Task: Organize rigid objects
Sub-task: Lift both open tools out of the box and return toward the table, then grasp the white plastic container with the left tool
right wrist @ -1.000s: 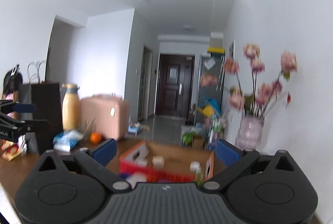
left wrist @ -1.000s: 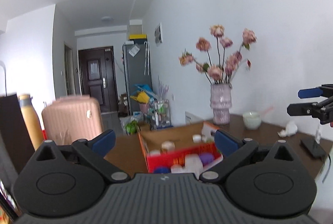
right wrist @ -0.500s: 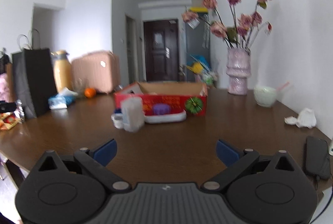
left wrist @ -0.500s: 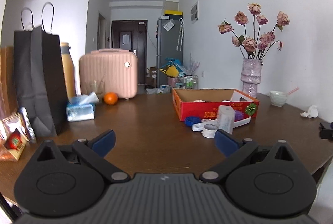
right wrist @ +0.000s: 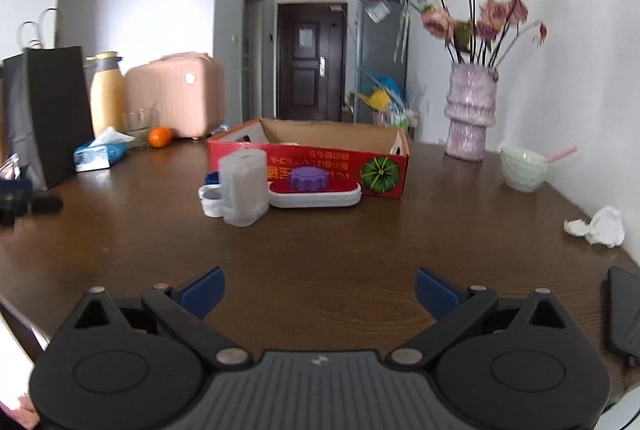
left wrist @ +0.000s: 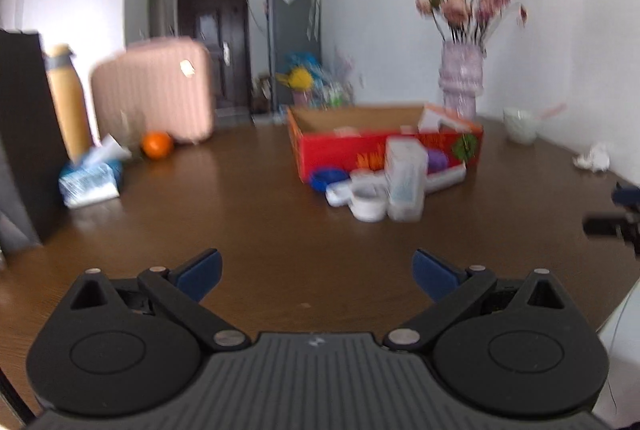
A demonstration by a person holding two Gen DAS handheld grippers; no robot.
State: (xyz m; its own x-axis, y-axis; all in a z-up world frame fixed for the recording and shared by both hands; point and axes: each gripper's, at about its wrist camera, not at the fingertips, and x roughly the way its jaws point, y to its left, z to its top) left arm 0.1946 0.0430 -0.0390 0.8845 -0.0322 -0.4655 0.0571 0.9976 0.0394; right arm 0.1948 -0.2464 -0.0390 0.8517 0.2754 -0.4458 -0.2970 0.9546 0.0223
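A red cardboard box (right wrist: 308, 154) stands open on the brown table (right wrist: 320, 254); it also shows in the left wrist view (left wrist: 384, 146). In front of it lie a clear plastic container (right wrist: 243, 187), a small white cup (right wrist: 212, 200), a blue lid (left wrist: 329, 177) and a white tray (right wrist: 316, 199) with a purple lid (right wrist: 309, 177) on it. My left gripper (left wrist: 316, 276) is open and empty, low over the table's near part. My right gripper (right wrist: 318, 294) is open and empty, well short of the objects.
A vase of pink flowers (right wrist: 471, 110) and a pale bowl (right wrist: 522, 166) stand at the back right. Crumpled tissue (right wrist: 600, 226) and a black phone (right wrist: 624, 310) lie right. A black bag (right wrist: 48, 110), yellow flask (right wrist: 106, 94), tissue pack (right wrist: 98, 152), orange (right wrist: 159, 136) and pink suitcase (right wrist: 180, 92) stand left.
Both grippers have come down from a raised pose to just above the table and now face the box. Both stay open and empty.
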